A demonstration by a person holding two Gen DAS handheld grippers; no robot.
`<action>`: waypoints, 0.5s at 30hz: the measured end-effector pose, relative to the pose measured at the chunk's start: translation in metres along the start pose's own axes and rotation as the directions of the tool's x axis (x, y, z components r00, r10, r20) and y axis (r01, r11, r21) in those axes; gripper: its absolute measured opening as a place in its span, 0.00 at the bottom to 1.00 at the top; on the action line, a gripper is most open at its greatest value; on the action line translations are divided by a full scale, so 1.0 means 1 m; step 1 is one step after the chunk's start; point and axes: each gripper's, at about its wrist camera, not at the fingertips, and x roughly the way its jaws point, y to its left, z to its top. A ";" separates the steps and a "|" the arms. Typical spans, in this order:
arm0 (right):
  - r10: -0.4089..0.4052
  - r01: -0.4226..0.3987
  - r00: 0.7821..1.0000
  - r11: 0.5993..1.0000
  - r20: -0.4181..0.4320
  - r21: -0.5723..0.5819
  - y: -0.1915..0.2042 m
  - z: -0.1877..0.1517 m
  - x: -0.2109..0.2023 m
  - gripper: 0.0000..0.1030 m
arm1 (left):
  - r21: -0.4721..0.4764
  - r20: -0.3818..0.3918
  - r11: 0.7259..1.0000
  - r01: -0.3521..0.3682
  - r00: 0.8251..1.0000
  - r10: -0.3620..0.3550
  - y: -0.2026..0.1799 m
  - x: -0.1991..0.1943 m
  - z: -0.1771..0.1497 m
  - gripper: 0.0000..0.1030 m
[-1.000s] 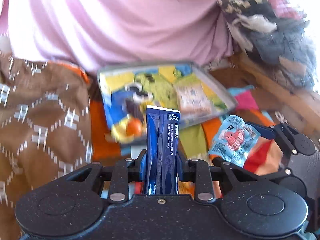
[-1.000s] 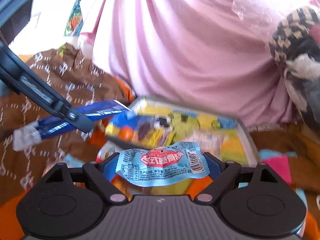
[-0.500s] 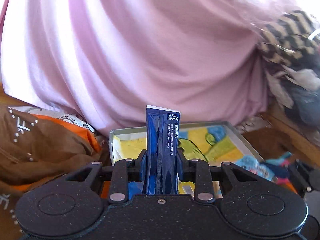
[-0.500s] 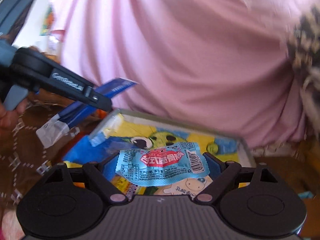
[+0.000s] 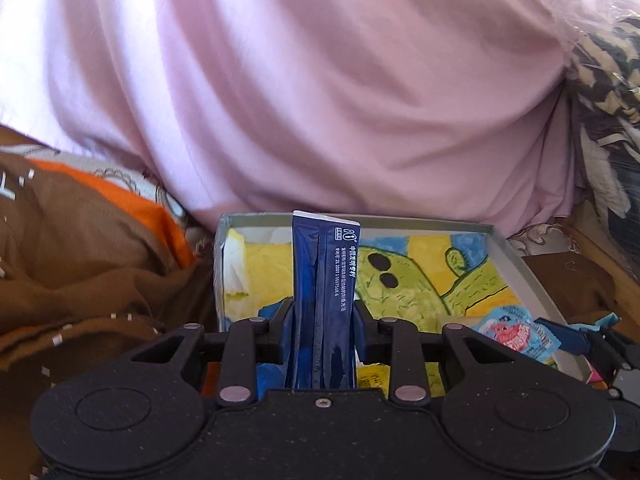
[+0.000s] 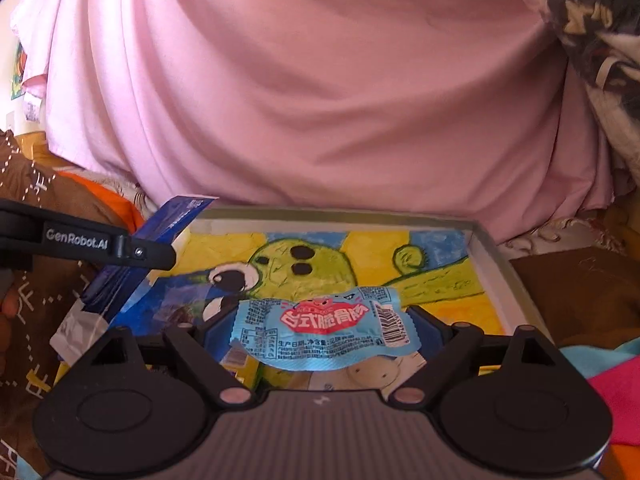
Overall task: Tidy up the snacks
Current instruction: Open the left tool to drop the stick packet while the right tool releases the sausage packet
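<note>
Two grippers are loaded over the painted tray (image 6: pixel 496 256): your left gripper (image 5: pixel 323 320) clamps the dark blue sachet (image 5: pixel 324 280), your right gripper (image 6: pixel 326 326) pinches the light blue snack packet (image 6: pixel 324 328).

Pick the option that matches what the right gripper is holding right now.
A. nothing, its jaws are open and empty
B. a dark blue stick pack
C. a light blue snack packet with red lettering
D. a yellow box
C: in the right wrist view the right gripper is shut on the light blue snack packet, held crosswise over the tray.

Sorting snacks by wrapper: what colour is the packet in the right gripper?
Light blue packet with a red-pink label, clearest in the right wrist view.
</note>
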 end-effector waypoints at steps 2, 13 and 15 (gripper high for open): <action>-0.005 0.005 1.000 1.000 -0.008 -0.014 0.003 -0.003 0.002 0.88 | -0.016 -0.009 1.000 -0.006 1.000 0.006 0.003 0.003 -0.002 0.31; 0.024 -0.023 1.000 0.999 0.011 -0.040 0.004 -0.001 -0.003 1.00 | -0.034 0.000 0.998 -0.058 0.998 0.059 0.003 -0.002 0.003 0.69; 0.031 -0.031 0.999 0.999 0.031 -0.030 0.001 0.003 -0.010 1.00 | -0.029 0.028 0.998 -0.062 0.998 0.062 0.001 -0.009 0.007 0.75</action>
